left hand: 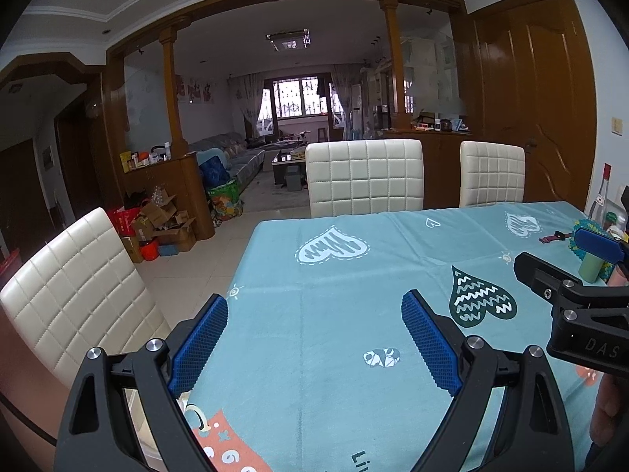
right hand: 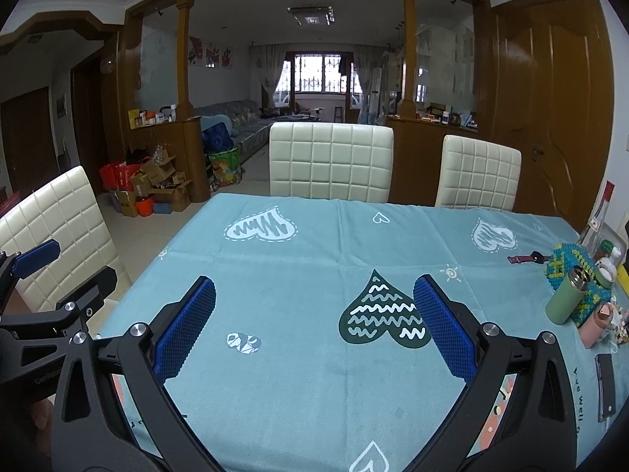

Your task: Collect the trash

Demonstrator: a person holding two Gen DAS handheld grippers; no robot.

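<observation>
A: Trash — none I can pick out for sure; the tabletop (right hand: 314, 244) under its blue heart-print cloth is mostly bare.
B: And the grippers?
A: Left gripper (left hand: 314, 338) has its blue pads wide apart, nothing between them, above the near left part of the cloth. Right gripper (right hand: 314, 326) is likewise spread apart and empty, over the dark heart (right hand: 383, 314).
B: Anything else on the cloth?
A: At 3 o'clock in the right view: a green flask (right hand: 566, 295), a beaded holder (right hand: 570, 263), a pink bottle (right hand: 597, 324), and a watch (right hand: 526, 257) near 2. White chairs (right hand: 331, 159) stand at 12.
</observation>
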